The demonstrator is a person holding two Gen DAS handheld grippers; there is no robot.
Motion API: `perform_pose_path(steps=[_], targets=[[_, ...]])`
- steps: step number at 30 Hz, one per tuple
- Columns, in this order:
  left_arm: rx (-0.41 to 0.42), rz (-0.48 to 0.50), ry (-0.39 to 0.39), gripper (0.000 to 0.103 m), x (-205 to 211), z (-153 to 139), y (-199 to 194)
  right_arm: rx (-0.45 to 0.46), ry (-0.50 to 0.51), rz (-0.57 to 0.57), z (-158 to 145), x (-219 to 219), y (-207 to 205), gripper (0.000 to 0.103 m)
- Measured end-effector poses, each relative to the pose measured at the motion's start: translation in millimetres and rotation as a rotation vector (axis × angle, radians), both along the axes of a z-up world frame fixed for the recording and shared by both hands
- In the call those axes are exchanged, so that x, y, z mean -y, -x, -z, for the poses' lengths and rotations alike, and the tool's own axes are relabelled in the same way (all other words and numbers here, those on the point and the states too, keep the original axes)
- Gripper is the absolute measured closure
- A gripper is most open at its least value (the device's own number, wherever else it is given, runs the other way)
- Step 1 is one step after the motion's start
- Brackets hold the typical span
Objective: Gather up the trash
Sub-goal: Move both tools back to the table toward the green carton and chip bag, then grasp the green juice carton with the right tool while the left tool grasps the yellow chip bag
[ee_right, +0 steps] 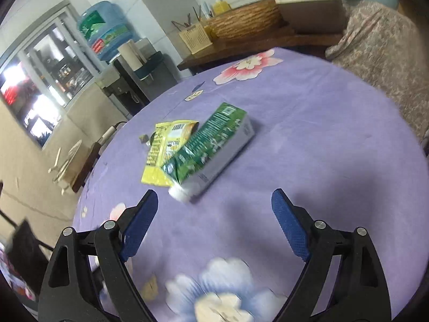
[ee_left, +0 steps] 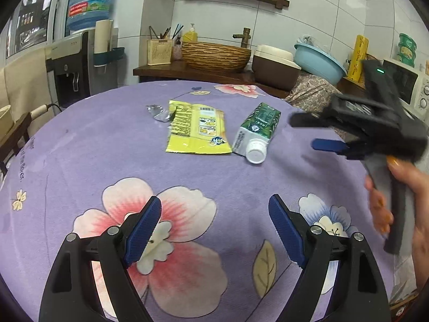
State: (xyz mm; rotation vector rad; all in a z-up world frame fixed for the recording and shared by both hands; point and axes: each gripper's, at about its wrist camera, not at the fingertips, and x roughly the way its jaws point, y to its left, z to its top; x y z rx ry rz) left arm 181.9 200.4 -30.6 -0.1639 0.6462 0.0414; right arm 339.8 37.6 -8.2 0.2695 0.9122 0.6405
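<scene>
A green and white drink carton with a white cap lies on its side on the purple flowered tablecloth. A flat yellow snack wrapper lies just left of it, and a small crumpled silver foil lies left of the wrapper. My left gripper is open and empty, well short of them. My right gripper shows at the right, blurred, above the cloth to the right of the carton. In the right wrist view it is open and empty, with the carton and wrapper just ahead.
Behind the table stands a wooden counter with a woven basket, a utensil holder, a brown box and a blue basin. A water dispenser stands at the far left and a microwave at the right.
</scene>
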Motion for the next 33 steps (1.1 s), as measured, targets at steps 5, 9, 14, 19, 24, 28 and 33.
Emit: perform_pose_path(steps=[5, 9, 14, 19, 24, 28, 33], targets=[[0.007, -0.017, -0.003, 0.022, -14.8, 2.8, 4.5, -0.098, 0.007, 0.058, 8.2, -43.5, -37.0, 0.017], [0.006, -0.020, 0.017, 0.022, -26.2, 4.2, 6.2, -0.167, 0.054, 0.102, 19.7, -66.3, -61.0, 0.017], [0.010, -0.015, 0.029, 0.022, -31.1, 3.7, 6.5, -0.226, 0.080, 0.150, 26.3, -76.2, -79.1, 0.017], [0.010, 0.005, 0.006, 0.022, -29.1, 0.4, 3.3, -0.218, 0.182, 0.124, 25.4, -94.5, -87.7, 0.034], [-0.012, 0.003, 0.000, 0.022, -34.0, 4.2, -6.1, -0.223, 0.195, 0.033, 24.5, -98.0, -88.5, 0.045], [-0.040, -0.034, 0.047, 0.022, -49.0, 9.8, -17.8, -0.191, 0.177, -0.025, 17.6, -91.0, -78.2, 0.052], [-0.037, -0.070, -0.018, 0.022, -56.2, 2.1, -46.3, -0.017, 0.253, -0.093, 5.2, -78.7, -45.3, 0.052]])
